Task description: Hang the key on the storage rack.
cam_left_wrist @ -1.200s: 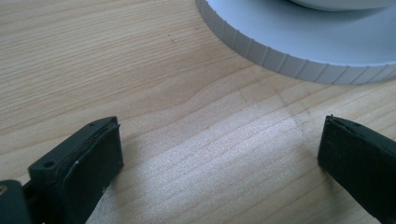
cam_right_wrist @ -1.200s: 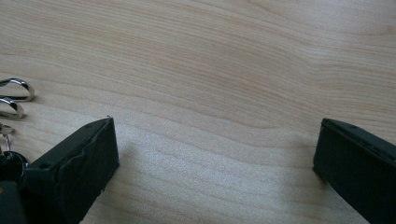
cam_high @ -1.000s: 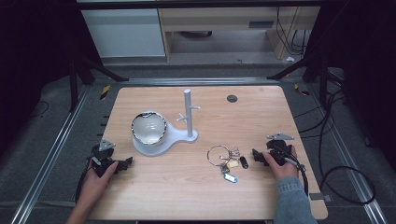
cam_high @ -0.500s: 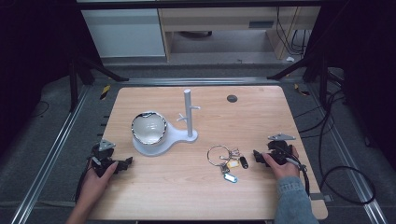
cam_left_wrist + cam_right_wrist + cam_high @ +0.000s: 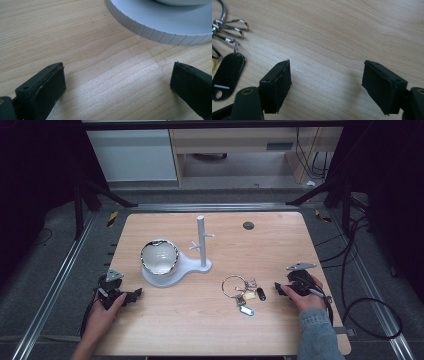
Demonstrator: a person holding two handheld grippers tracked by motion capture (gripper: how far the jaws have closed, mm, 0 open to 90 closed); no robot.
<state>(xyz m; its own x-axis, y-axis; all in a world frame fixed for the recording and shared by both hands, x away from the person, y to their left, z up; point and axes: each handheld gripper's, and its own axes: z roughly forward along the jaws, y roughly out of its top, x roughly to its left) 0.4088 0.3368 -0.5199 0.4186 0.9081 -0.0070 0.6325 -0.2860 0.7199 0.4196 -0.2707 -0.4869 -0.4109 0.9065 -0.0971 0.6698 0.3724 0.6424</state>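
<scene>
A bunch of keys on a metal ring [image 5: 235, 285], with coloured tags and a black tag [image 5: 261, 294], lies on the wooden table [image 5: 200, 330] front right of centre. My right gripper [image 5: 276, 288] rests just right of it, pointing left. Its jaws have just been closing, and they stand open over bare wood in the right gripper view [image 5: 327, 82], with the black tag [image 5: 228, 72] and wire rings [image 5: 229, 27] to their left. My left gripper [image 5: 136, 294] lies at the front left, open [image 5: 117, 80], facing the ribbed white base [image 5: 160, 30].
A white stand [image 5: 201, 242] with short pegs rises from a flat white base [image 5: 192, 266] that carries a shiny bowl [image 5: 159, 257] left of centre. A dark round disc [image 5: 248, 225] sits near the far edge. Cables [image 5: 370, 310] trail off the right side.
</scene>
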